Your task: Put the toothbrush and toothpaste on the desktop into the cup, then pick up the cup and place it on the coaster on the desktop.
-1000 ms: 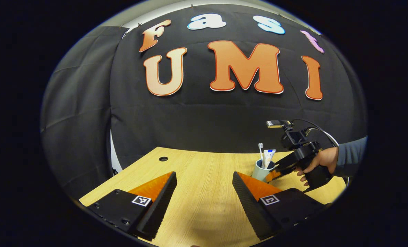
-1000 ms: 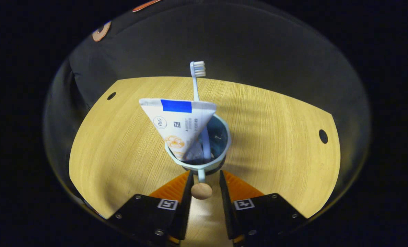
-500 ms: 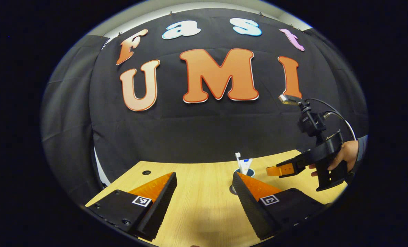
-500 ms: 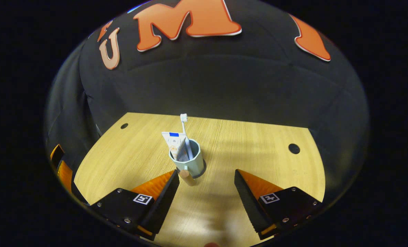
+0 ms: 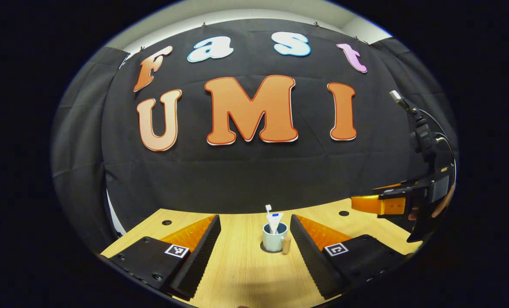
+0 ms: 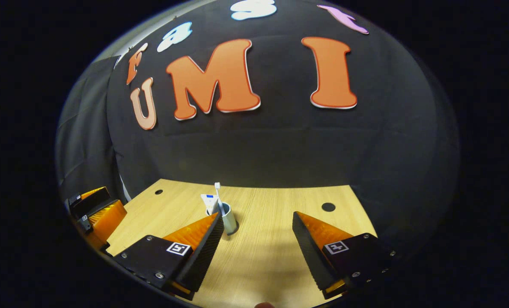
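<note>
While the wooden desk [image 5: 245, 273] spreads wide under both views, the task's things stand gathered near its middle, and both grippers hang back from them. The left gripper [image 5: 254, 239] has its jaws spread with nothing between them; the right gripper [image 6: 258, 239] likewise has its jaws apart and bare.

Between and beyond the left jaws stands the cup [image 5: 275, 242], pale, upright, with a round wooden knob of a handle on its side. A dark ring shows under its foot, which is probably the coaster [image 5: 268, 249], though it is too small here to be sure. Out of the cup rise the toothpaste [image 5: 274, 221], a white tube with its flat crimped end up, and the toothbrush [image 5: 269, 211], bristles on top.

By how things lie, the cup is filled and seems set where the task wants it. What matters now is to keep both jaws wide and clear of the handle and the tall brush, so nothing tips.
</note>
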